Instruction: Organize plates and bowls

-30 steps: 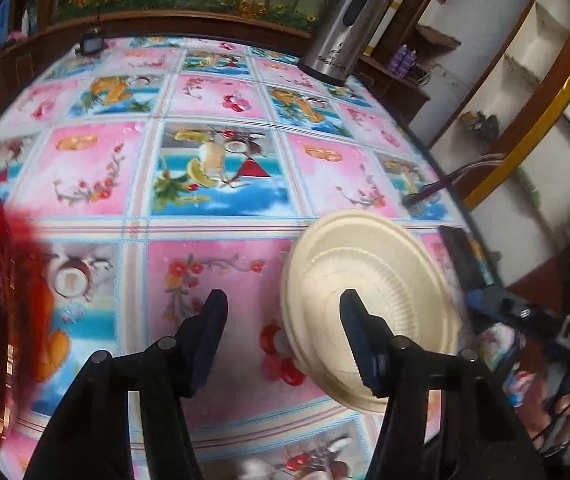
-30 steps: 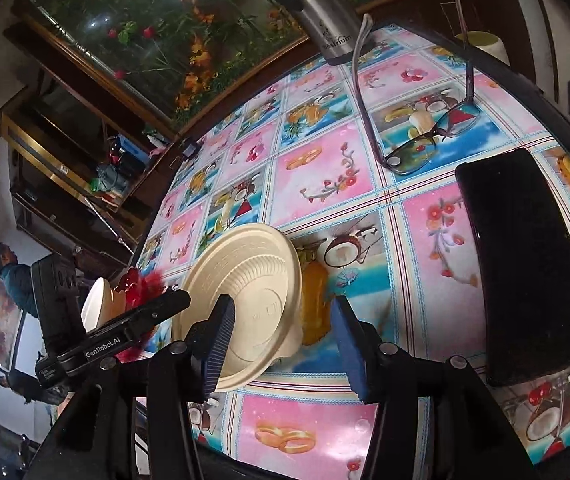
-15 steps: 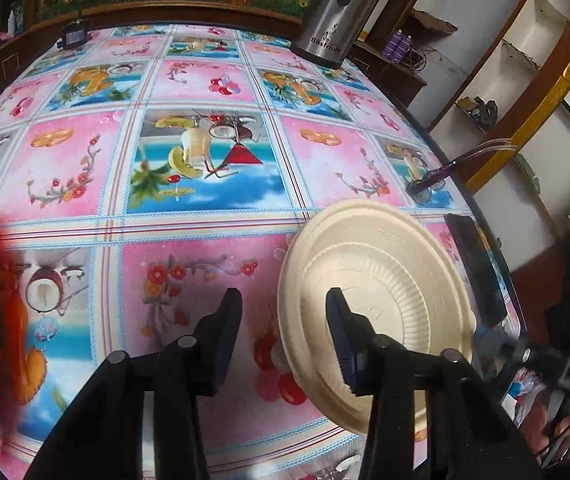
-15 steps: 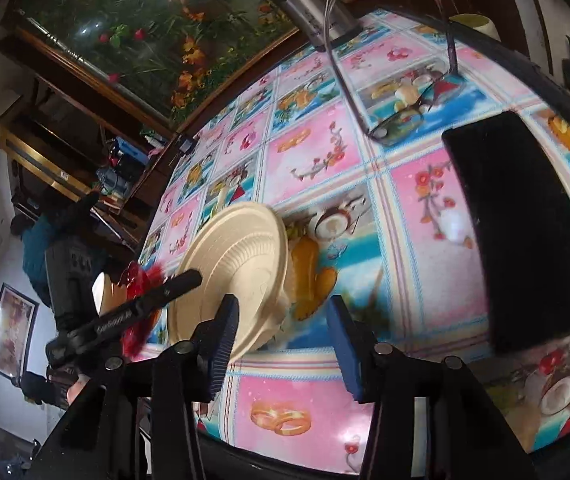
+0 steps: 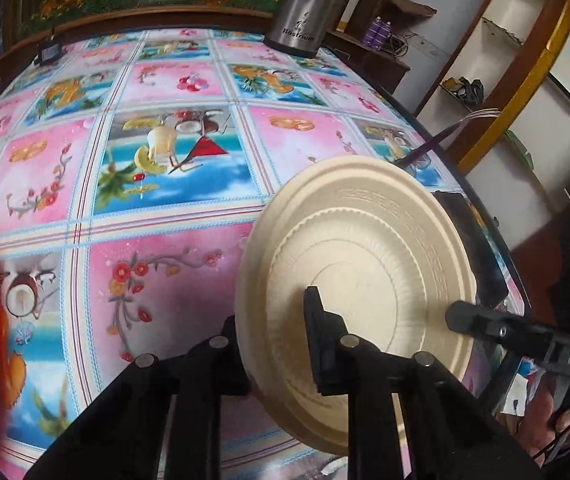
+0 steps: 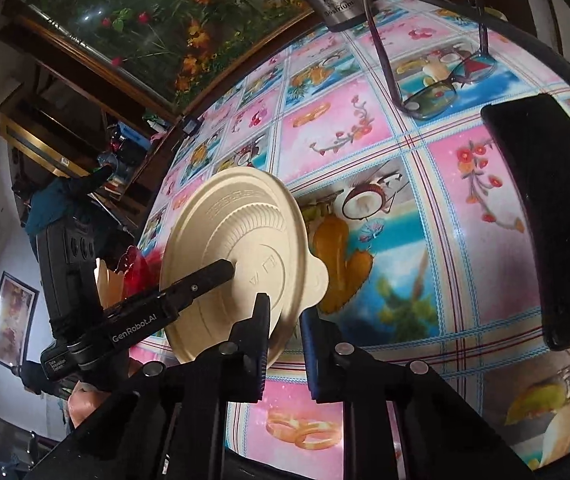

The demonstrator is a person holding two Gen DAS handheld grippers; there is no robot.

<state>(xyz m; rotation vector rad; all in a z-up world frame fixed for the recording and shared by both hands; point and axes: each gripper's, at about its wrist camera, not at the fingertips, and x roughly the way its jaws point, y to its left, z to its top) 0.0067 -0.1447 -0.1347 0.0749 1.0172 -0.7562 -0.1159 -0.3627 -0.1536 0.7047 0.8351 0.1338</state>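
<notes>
gripping beige plate (image 5: 369, 280): both claws clenched; floral tablecloth (image 5: 157, 184), steel kettle (image 5: 305, 4) behind.

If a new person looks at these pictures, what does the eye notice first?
First, the cream plate, tilted on edge near the table's front, with the left gripper and right gripper both shut on its rim. Next, the bright tablecloth, then the steel flask at the far edge.
</notes>
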